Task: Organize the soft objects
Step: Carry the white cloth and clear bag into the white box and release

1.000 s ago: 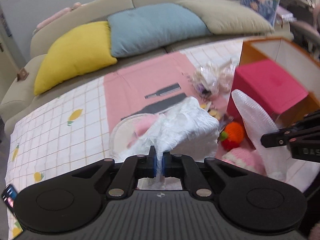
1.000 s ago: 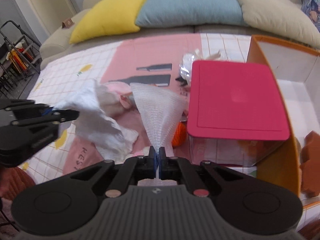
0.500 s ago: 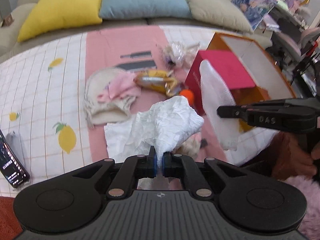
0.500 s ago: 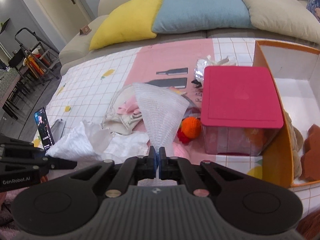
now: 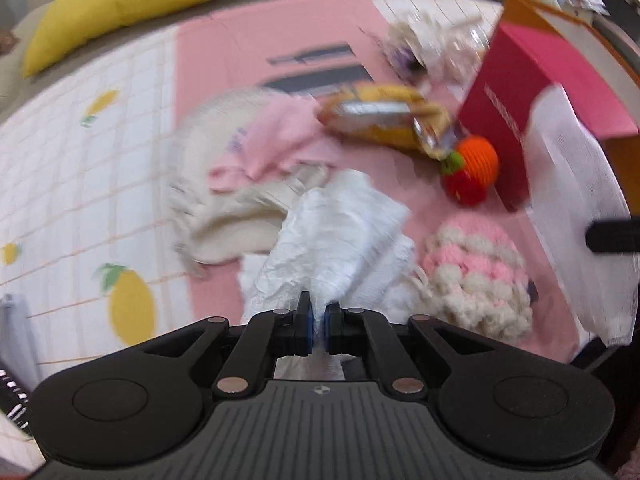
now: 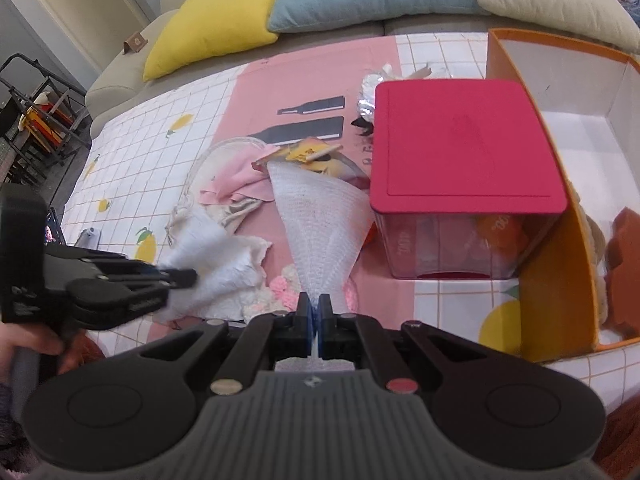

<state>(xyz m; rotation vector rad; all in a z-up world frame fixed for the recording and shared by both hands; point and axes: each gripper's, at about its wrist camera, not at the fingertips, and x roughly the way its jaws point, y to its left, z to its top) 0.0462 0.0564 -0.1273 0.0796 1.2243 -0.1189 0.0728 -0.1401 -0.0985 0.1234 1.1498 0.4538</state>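
Left hand-held gripper (image 5: 318, 322): clenched on a crumpled white cloth (image 5: 340, 232).
Right hand-held gripper (image 6: 315, 322): clenched on a white mesh sheet (image 6: 320, 220), fanning upward.

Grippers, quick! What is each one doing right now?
Left gripper: closed, holding the crumpled white cloth.
Right gripper: closed, holding the white mesh cloth.
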